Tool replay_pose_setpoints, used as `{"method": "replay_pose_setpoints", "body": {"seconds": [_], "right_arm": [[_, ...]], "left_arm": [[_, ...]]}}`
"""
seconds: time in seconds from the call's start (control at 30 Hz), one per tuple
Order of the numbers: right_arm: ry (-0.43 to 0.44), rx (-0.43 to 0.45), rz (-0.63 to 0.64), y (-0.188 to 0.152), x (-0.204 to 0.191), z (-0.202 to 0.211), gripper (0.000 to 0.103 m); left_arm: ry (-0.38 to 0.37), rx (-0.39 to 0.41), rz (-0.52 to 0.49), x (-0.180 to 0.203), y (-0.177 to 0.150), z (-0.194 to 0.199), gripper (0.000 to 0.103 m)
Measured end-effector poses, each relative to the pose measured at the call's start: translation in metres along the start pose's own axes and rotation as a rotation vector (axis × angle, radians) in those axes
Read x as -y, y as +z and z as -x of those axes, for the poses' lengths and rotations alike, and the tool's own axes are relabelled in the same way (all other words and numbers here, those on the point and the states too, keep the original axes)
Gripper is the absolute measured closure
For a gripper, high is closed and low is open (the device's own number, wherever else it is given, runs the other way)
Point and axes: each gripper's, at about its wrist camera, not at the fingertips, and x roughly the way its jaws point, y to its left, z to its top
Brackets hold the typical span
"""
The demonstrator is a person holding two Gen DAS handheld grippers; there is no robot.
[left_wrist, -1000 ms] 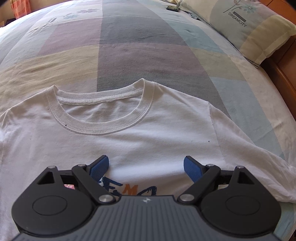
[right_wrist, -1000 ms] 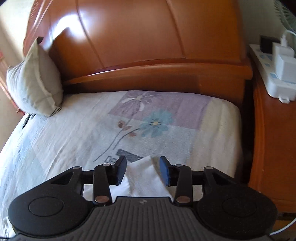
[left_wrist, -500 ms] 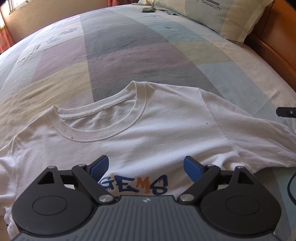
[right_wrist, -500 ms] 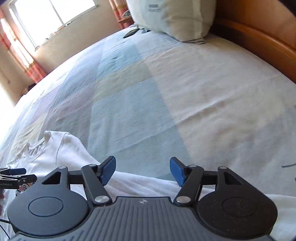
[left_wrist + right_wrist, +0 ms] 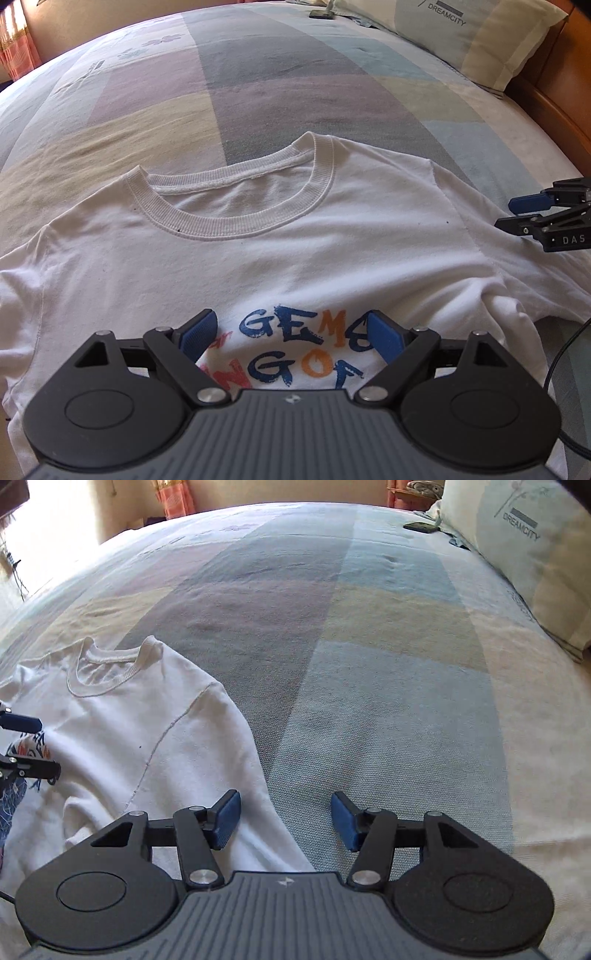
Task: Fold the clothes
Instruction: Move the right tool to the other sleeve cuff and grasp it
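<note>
A bed (image 5: 295, 85) with a bedspread in faded blocks of grey, mauve, yellow and pale blue filled both views, and a wooden frame (image 5: 554, 107) edged it on the right of the left wrist view. A pillow (image 5: 476, 33) printed with "DREAMCITY" lay at the head of the bed, with a small dark flat object (image 5: 320, 14) just beside it on the bedspread. The white T-shirt (image 5: 258, 258) lay spread face up on the near part of the bed, its ribbed collar (image 5: 236, 221) toward the far side and a blue and orange printed slogan (image 5: 295, 347) across its chest. One sleeve (image 5: 207, 746) stretched out flat over a blue block of the bedspread. The left gripper (image 5: 291, 338) hovered over the printed chest with its jaws released wide and nothing between them. The right gripper (image 5: 284, 819) hung over the outer edge of that sleeve, its jaws closing, the sleeve's edge below the gap, and the blue pads (image 5: 225, 819) not pressing on the cloth. A dark cable (image 5: 569, 354) trailed at the right edge of the left wrist view.
</note>
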Motion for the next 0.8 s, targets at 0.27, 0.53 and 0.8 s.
{"method": "replay_pose_setpoints", "body": {"seconds": [0.27, 0.53, 0.8], "right_arm": [[-0.029, -0.03, 0.082, 0.002, -0.019, 0.004, 0.064], [-0.037, -0.022, 0.122, 0.006, -0.034, 0.002, 0.098], [-0.121, 0.016, 0.153, 0.035, -0.025, -0.013, 0.098]], "left_arm": [[-0.025, -0.003, -0.034, -0.001, -0.002, -0.002, 0.015], [-0.055, 0.004, -0.012, -0.007, 0.001, 0.0, 0.015], [-0.08, 0.084, 0.032, -0.013, 0.025, 0.012, 0.015]]}}
